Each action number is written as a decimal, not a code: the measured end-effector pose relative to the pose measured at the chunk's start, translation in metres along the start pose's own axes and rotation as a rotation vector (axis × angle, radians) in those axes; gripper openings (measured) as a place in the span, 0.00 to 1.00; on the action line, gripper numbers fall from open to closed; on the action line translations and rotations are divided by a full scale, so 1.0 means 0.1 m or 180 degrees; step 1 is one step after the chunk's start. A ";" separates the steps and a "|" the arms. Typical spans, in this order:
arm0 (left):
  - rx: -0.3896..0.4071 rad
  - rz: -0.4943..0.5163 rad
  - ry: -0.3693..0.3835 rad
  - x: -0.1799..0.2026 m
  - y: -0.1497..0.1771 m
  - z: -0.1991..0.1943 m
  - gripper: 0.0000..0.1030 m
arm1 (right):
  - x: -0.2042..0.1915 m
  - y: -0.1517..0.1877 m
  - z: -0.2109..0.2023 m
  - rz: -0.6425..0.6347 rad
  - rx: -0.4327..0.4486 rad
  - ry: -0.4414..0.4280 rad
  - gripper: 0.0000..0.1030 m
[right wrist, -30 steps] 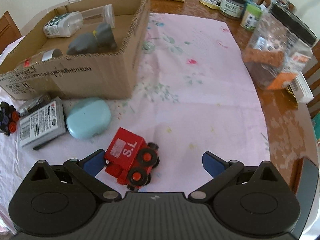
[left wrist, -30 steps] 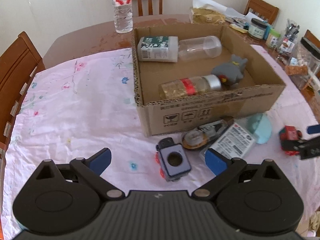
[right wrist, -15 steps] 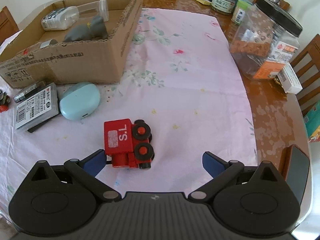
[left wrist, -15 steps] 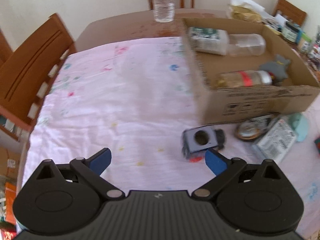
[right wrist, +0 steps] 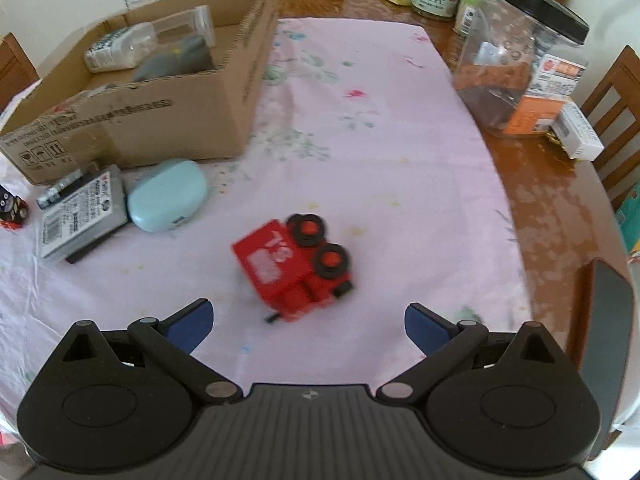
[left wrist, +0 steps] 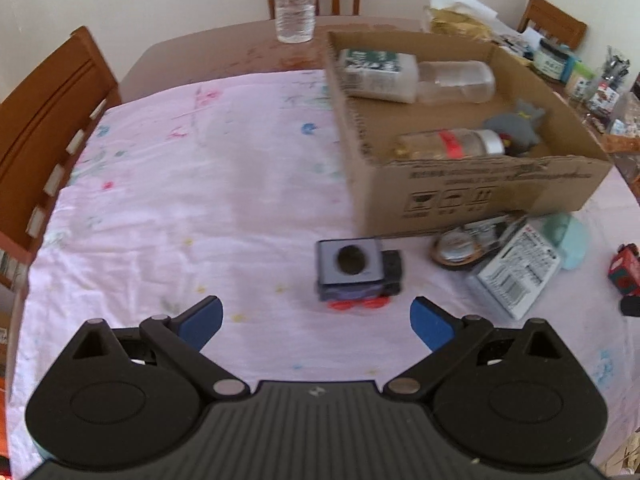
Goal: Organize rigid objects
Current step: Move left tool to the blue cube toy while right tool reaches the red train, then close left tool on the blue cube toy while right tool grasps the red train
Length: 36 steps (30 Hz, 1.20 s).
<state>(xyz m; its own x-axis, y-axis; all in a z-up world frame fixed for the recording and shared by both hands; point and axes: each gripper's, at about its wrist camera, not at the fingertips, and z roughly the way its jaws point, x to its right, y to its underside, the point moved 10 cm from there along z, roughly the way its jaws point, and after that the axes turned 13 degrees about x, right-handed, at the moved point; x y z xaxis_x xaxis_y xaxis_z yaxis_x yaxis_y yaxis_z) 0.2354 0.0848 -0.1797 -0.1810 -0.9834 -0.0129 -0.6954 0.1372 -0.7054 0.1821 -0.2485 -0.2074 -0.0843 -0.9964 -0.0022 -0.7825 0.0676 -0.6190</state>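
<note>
Cardboard box [left wrist: 460,184] holds two bottles and a grey toy. Blue toy train [left wrist: 356,270], red train [right wrist: 294,268], other bits left out. Both grippers [left wrist: 316,316] [right wrist: 306,316] released, empty.

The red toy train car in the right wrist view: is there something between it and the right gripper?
Nothing visible stands in the way. The red toy train car lies tipped on the pink flowered tablecloth, just ahead of the open right gripper, with only bare cloth between them. The pale blue oval case sits off to the left.
</note>
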 end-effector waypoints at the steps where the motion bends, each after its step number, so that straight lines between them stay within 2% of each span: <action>1: 0.0013 -0.0001 0.0019 0.03 -0.01 0.01 0.97 | -0.02 0.01 0.02 0.0029 0.0021 0.0011 1.00; 6: 0.0020 0.0050 0.0023 0.08 0.01 0.03 0.97 | -0.08 0.05 0.08 0.0068 0.0115 0.0086 1.00; 17: -0.0031 0.0111 0.0061 0.13 0.03 0.10 0.97 | -0.31 -0.15 0.19 0.0081 0.0391 -0.0118 1.00; 19: -0.0018 0.0091 0.0055 0.13 0.01 0.11 0.97 | -0.29 -0.19 0.20 0.0108 0.0417 -0.0091 0.95; 24: 0.0022 0.0072 0.0047 0.12 -0.01 0.15 0.97 | -0.22 -0.20 0.15 0.0171 0.0453 0.0035 0.75; 26: 0.0040 0.0091 0.0047 0.13 -0.01 0.16 0.97 | -0.20 -0.18 0.12 0.0194 0.0456 0.0091 0.70; 33: 0.0173 0.0199 -0.0035 0.16 -0.07 0.19 0.96 | -0.11 -0.10 0.07 0.0120 0.0417 0.0229 0.68; 36: 0.0202 0.0225 -0.0010 0.20 -0.08 0.19 0.92 | -0.10 -0.10 0.06 0.0185 0.0421 0.0233 0.68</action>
<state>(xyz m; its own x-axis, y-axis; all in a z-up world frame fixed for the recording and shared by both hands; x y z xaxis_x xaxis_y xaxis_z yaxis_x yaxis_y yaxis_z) 0.2507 0.0621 -0.1876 -0.2257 -0.9719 -0.0664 -0.6356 0.1986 -0.7461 0.1947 -0.2396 -0.2056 -0.1755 -0.9844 0.0132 -0.6872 0.1129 -0.7176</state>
